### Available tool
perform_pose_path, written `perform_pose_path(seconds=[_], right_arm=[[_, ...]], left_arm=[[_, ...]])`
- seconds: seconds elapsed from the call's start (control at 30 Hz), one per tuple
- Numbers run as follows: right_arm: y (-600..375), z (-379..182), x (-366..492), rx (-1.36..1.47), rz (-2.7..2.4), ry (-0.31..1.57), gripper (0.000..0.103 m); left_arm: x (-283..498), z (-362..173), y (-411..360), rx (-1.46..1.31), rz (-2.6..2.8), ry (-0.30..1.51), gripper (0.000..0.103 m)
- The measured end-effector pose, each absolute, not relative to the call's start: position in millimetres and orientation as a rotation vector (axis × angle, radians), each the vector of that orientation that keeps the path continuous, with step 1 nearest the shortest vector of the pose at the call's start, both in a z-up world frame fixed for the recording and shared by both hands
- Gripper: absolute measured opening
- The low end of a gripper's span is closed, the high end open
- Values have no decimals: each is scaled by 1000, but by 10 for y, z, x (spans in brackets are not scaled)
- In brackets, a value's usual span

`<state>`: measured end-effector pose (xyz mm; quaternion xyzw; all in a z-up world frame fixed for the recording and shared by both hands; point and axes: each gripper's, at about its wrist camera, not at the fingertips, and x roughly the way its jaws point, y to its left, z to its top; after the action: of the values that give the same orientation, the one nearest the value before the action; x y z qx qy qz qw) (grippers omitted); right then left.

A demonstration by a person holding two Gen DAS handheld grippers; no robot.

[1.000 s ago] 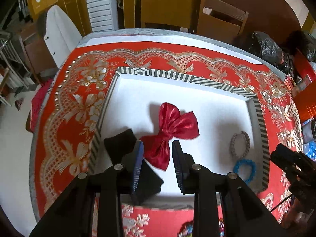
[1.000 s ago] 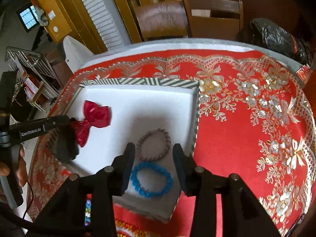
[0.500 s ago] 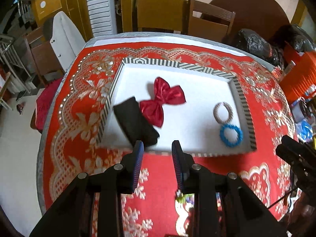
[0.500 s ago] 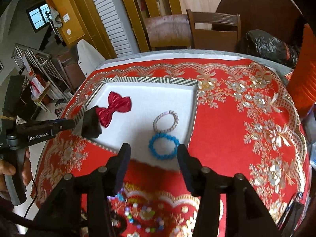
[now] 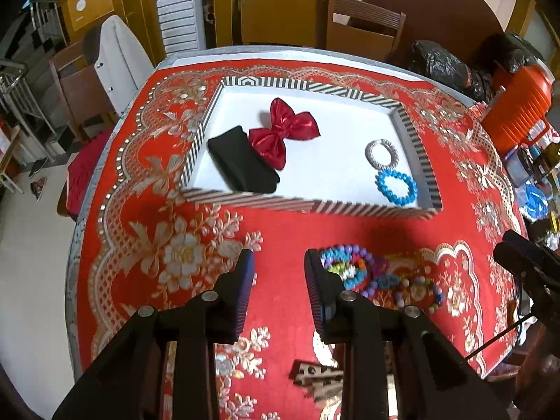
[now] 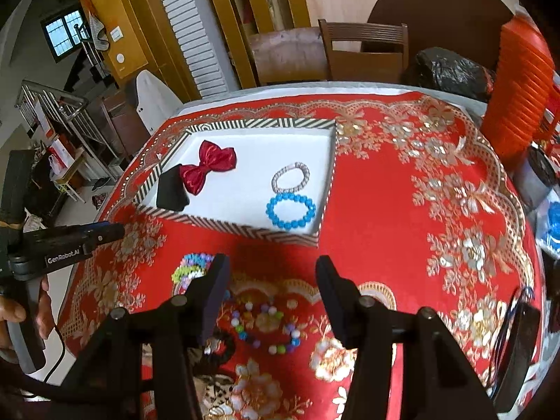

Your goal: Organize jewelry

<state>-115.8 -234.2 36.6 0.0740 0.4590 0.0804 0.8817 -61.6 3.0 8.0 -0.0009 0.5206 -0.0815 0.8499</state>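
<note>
My left tool [image 5: 279,273] hangs released above the red patterned cloth [image 5: 287,231] on the bench, holding nothing, its fingers parted on the near side of the striped tray [image 5: 308,206]. My right tool [image 6: 272,280] is likewise released and empty, fingers spread wide over the cloth. In the tray, a black pouch [image 5: 241,164] lies at the left with a red bow [image 5: 283,133] touching it; a silver bracelet [image 5: 381,154] and a blue bead bracelet [image 5: 397,188] sit just beside each other near the right wall. Outside the tray, a heap of multicoloured bead bracelets [image 5: 371,276] lies on the cloth, just right of my left tool.
</note>
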Motion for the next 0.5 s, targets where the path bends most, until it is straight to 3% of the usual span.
perform_pose_path(seconds=[0.5], right_arm=[[-2345,35,-1642,170,165,1033,55]], left_arm=[[-989,-133,78,-85,-302,1198,17]])
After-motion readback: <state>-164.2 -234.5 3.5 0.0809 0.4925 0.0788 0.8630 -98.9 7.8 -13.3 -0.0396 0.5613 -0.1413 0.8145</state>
